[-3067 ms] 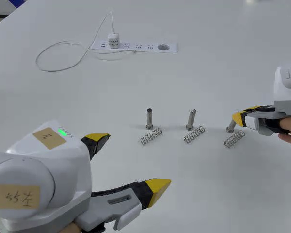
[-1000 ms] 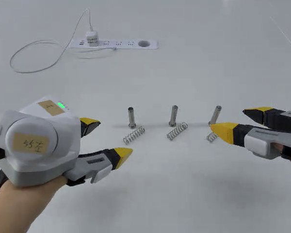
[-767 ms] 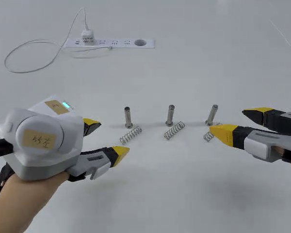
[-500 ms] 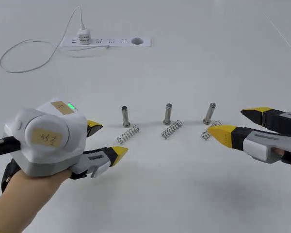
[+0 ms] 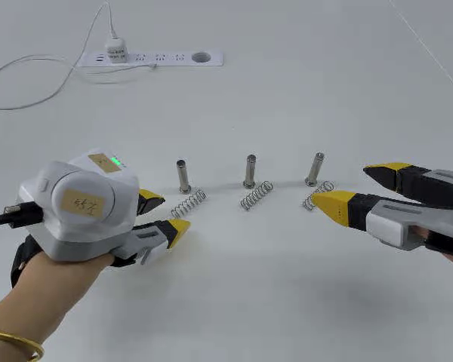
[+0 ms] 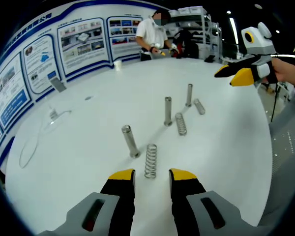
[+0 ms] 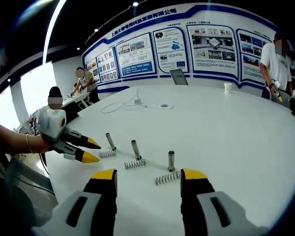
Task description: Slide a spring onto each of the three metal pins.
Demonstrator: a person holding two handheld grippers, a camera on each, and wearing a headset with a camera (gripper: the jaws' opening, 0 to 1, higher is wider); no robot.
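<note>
Where a long white power strip (image 5: 158,57) with a white plug (image 5: 115,50) in its left end lies at the far left of the white counter (image 5: 234,302), the row of work sits nearer. At the near left the left gripper (image 5: 174,213), a white body with black, yellow-tipped fingers, hangs low over the counter, its fingers spread a little with nothing between them. Just ahead of those fingertips the left coiled steel-wire spring (image 5: 189,203) lies flat, slanting up to the foot of the left short silver metal pin (image 5: 183,175), which stands upright just beyond it. In the left gripper view this spring (image 6: 150,160) lies in line with the gap between the fingers and the pin (image 6: 130,140) stands just left of it. To the right, the middle silver metal pin (image 5: 250,171) stands upright with the middle wire spring (image 5: 256,195) flat on the counter at the near side of its foot. Further right stands the right silver metal pin (image 5: 315,167), the right wire spring (image 5: 318,194) flat beside its foot. The nearer fingertip of the right gripper (image 5: 341,184), white with black, yellow-tipped fingers, sits just beside that spring; whether they touch I cannot tell. Its fingers are spread wide and hold nothing, and in the right gripper view the spring (image 7: 167,178) lies between the two fingertips, the pin (image 7: 170,161) just beyond. Every spring lies off its pin.
</note>
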